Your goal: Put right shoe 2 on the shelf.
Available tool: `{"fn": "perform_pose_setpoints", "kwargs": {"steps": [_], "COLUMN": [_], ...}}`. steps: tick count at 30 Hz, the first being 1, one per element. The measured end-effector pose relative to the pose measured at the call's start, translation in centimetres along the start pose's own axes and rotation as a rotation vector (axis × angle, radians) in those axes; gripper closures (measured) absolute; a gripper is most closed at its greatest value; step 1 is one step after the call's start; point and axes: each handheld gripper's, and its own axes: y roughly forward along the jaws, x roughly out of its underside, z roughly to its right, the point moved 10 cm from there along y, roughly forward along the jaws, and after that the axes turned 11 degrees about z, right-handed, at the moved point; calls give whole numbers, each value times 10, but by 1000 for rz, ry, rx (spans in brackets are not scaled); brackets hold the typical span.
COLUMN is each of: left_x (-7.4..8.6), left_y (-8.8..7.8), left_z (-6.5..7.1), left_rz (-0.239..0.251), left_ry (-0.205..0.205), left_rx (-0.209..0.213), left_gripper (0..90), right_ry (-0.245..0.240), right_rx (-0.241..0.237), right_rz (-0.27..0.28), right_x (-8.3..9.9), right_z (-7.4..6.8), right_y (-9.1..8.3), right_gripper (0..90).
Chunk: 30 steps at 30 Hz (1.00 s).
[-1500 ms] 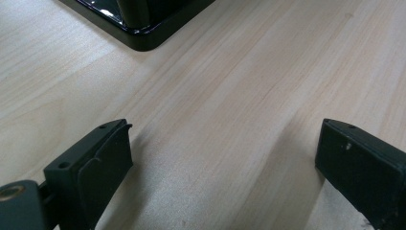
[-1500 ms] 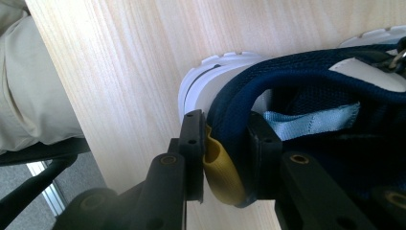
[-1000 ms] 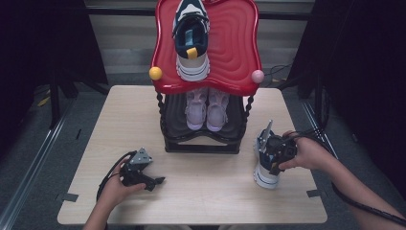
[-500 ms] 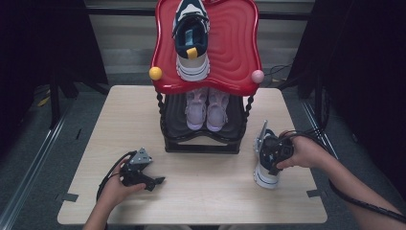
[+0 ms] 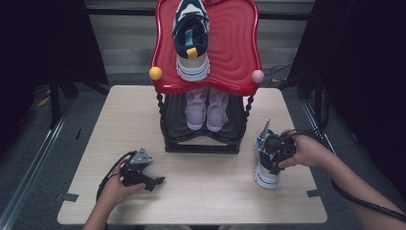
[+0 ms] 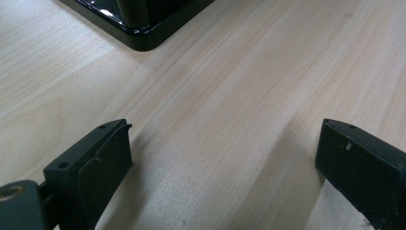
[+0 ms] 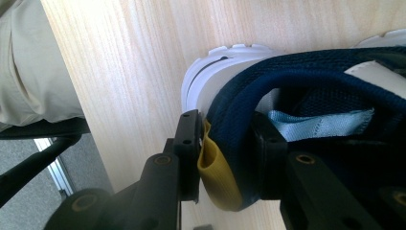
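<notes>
The right gripper (image 5: 268,155) is clamping the heel of a navy and white shoe (image 5: 266,175) that is sitting on the table (image 5: 201,196), at its right side, just right of the rack (image 5: 203,141). In the right gripper view the jaws are straddling the heel collar of the shoe (image 7: 287,91): one jaw is lying outside, pressing the yellow pull tab (image 7: 215,167) against the back of the heel, and the other is sitting inside the opening against the padded lining. The jaws have just been working, closing and then easing slightly open, with the heel between them throughout. The white sole is resting on the wood, toe pointing away from the gripper (image 7: 225,158). The right hand (image 5: 306,151) is gripping the tool from the table's right edge. The left gripper (image 5: 155,181) is resting on the table near its front left, well apart from the shoe; in the left gripper view its jaws are standing wide apart over bare wood with nothing between them, the gripper (image 6: 225,158) facing a corner of the rack's black base (image 6: 139,28). A matching navy shoe (image 5: 191,40) is lying on the rack's red top (image 5: 234,52), and a pale pair (image 5: 207,109) is sitting on the shelf below.
</notes>
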Motion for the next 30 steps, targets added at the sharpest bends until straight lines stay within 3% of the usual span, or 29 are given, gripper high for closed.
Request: {"fn": "perform_pose_setpoints", "kwargs": {"steps": [1, 5, 7, 11, 12, 14, 15, 18, 19, 25, 28, 30], "left_x": [0, 0, 0, 0, 0, 0, 0, 0, 0, 0, 0, 0], "left_y": [0, 0, 0, 0, 0, 0, 0, 0, 0, 0, 0, 0], "left_z": [0, 0, 0, 0, 0, 0, 0, 0, 0, 0, 0, 0], "left_rz": [0, -5, -5, -1, -1, 0, 0, 0, 0, 0, 0, 0], "left_ry": [0, 6, 6, -1, -1, 0, 0, 0, 0, -2, 0, -1], "left_rx": [0, 2, 2, 1, 1, 1, 1, 1, 1, 2, 1, 1], "left_gripper": [47, 47, 47, 46, 46, 46, 46, 46, 46, 45, 45, 45], "right_ry": [-20, 1, -27, 9, -26, -21, 9, -19, 6, -33, 5, -29], "right_rx": [-5, -11, -17, -22, -23, -27, -24, -34, -33, -26, -19, -13], "right_rz": [11, 2, -3, -27, -23, -20, -27, -5, -11, 18, 4, 7], "right_x": [-1, 0, 0, 0, -1, -1, -1, -1, -1, -1, 0, -1], "right_z": [1, -2, 0, -5, -2, -3, -5, -4, -6, -5, -8, -6], "right_y": [2, 7, 8, 7, 8, 8, 6, 5, 3, -8, -18, -22], "right_gripper": [684, 685, 696, 727, 732, 736, 738, 740, 740, 740, 740, 740]}}
